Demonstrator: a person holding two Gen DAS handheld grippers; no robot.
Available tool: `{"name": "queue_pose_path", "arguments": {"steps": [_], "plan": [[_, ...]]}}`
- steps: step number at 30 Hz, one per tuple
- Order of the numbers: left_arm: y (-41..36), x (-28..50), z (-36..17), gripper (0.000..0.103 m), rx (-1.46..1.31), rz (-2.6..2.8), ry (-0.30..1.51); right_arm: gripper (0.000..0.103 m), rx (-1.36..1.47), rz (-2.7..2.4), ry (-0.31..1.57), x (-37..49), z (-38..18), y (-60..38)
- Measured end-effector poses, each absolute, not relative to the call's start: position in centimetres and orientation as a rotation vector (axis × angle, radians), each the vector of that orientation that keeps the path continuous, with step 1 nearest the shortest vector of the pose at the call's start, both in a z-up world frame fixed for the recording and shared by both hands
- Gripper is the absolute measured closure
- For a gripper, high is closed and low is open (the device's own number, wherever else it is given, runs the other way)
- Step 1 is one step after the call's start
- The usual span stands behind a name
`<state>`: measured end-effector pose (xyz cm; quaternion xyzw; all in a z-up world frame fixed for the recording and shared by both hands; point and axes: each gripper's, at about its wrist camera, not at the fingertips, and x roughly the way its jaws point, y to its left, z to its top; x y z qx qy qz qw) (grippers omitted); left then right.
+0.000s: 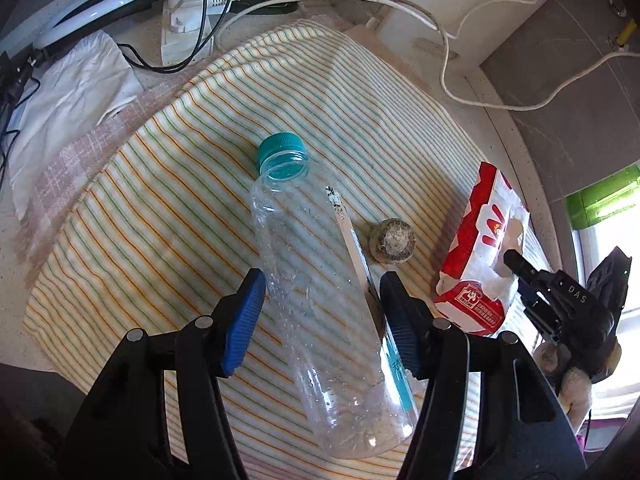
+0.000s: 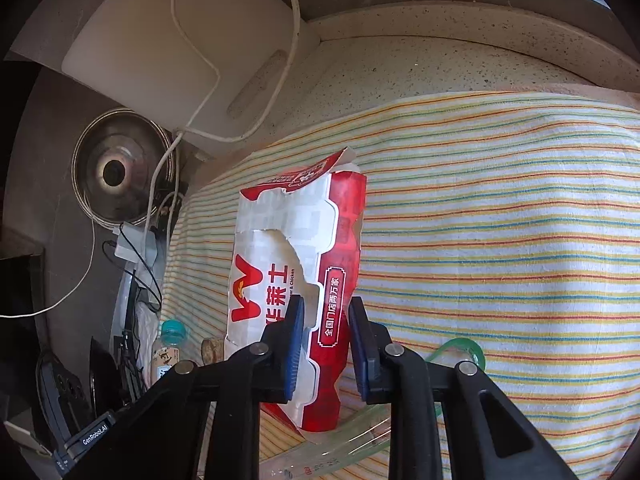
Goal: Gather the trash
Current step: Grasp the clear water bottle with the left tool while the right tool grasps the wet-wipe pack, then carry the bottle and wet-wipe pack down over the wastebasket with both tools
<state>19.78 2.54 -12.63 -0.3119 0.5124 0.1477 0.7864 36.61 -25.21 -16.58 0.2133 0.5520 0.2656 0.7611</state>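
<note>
An empty clear plastic bottle (image 1: 320,292) with a teal cap lies on a striped cloth (image 1: 168,216). My left gripper (image 1: 322,312) is open, its blue pads on either side of the bottle's body, not squeezing it. A torn red-and-white paper food bag (image 2: 304,264) stands to the right; it also shows in the left wrist view (image 1: 476,252). My right gripper (image 2: 326,344) is open around the bag's lower edge, pads close to its sides. A small round cork-like lump (image 1: 392,242) lies between bottle and bag. The bottle also shows in the right wrist view (image 2: 168,344).
A white cutting board (image 2: 180,40) leans at the back with white cables (image 1: 452,80) across it. A power strip (image 1: 188,16) and crumpled white plastic (image 1: 68,100) sit at the back left. A steel pot lid (image 2: 120,168) is left of the cloth. Clear green-edged plastic (image 2: 460,350) lies under the bag.
</note>
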Motion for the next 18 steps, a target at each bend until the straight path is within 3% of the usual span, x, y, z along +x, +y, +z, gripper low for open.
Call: {"name": "queue_pose_path", "arguments": {"steps": [11,18], "plan": [[4.6,19.1,-14.7,0.038,-0.659,0.365,1.149,0.084,0.407,0.61,1.149,35.2,-14.2,-24.1],[4.8,18.4,-14.0,0.044,-0.671,0.341,1.126,0.084,0.403,0.632,1.111,34.1,-12.5,-24.5]]}}
